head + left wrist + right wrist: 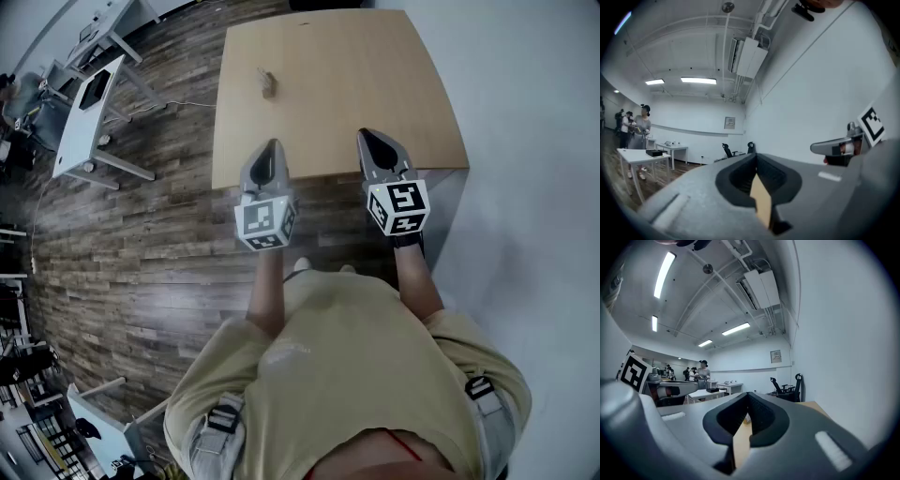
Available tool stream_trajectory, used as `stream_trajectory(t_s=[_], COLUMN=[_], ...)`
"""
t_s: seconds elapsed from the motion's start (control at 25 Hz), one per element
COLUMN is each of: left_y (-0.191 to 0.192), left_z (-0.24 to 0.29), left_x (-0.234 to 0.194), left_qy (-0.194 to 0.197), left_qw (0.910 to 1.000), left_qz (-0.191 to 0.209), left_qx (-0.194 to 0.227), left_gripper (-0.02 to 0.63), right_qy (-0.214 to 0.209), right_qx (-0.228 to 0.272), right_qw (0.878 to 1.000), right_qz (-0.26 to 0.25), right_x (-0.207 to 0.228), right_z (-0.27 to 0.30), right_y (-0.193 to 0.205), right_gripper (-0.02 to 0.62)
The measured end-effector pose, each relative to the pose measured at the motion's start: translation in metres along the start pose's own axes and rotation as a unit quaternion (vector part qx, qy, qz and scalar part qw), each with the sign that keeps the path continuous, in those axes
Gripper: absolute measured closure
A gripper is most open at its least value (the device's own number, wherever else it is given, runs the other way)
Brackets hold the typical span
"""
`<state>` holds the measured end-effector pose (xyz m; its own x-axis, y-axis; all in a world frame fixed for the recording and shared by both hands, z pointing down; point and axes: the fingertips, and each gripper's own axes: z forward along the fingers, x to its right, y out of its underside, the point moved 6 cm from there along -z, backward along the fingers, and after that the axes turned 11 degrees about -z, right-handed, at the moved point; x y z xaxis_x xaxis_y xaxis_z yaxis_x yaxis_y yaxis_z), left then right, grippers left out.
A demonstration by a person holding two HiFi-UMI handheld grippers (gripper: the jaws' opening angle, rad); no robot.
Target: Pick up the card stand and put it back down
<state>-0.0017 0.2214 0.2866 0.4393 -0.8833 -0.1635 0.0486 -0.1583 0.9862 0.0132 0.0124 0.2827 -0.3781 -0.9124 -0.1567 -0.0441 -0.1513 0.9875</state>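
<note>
The plank floor (141,244) fills the left of the head view and a white wall (525,141) fills the right. A pale wooden surface (328,103) stands between them, its right side against the wall. A white desk (84,117) stands on the floor, well apart from the surface on its left. In the gripper views the room runs back under ceiling lights (698,80) to more desks, where some people (701,373) stand, and to office chairs (787,387) near the far wall.

A person (347,375) in a tan shirt stands at the near edge of the surface with both forearms stretched forward, one claw in each hand.

The left claw (273,145) is held level with its tip over the near edge of the surface. Its own view shows its jaws pressed together at the tips with nothing pinched. Only a strip of the wood shows through the opening behind the tips.

The right claw (367,136) is level beside it, also over the near edge and nearer the wall. Its jaws likewise meet at the tips and hold nothing.

The card stand (268,84) is small and sits on the surface toward the far left. It lies ahead of the left claw, well apart from both claws and touched by neither.
</note>
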Motion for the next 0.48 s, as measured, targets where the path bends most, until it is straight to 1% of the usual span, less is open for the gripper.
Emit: stream_trajectory(t_s=[0.12, 0.2, 0.28, 0.36, 0.48], left_y=[0.007, 0.016, 0.021, 0.018, 0.016], left_z=[0.004, 0.005, 0.004, 0.007, 0.020], left_x=[0.015, 0.018, 0.015, 0.013, 0.008], left_qy=[0.010, 0.008, -0.001, -0.007, -0.006], left_qw=[0.9999, 0.9997, 0.9996, 0.9994, 0.9995], left_qz=[0.007, 0.009, 0.012, 0.015, 0.012], left_qx=[-0.009, -0.020, -0.027, -0.030, -0.029], left_gripper=[0.603, 0.603, 0.603, 0.603, 0.603], right_qy=[0.018, 0.027, 0.021, 0.013, 0.014], right_qx=[0.007, 0.007, -0.007, -0.026, -0.039], right_qw=[0.999, 0.998, 0.998, 0.998, 0.998], right_qz=[0.032, 0.053, 0.056, 0.050, 0.056], right_x=[0.012, 0.019, 0.020, 0.022, 0.031], right_z=[-0.004, -0.004, 0.000, 0.006, 0.018], right_y=[0.012, 0.022, 0.029, 0.032, 0.037], right_gripper=[0.591, 0.591, 0.591, 0.591, 0.591])
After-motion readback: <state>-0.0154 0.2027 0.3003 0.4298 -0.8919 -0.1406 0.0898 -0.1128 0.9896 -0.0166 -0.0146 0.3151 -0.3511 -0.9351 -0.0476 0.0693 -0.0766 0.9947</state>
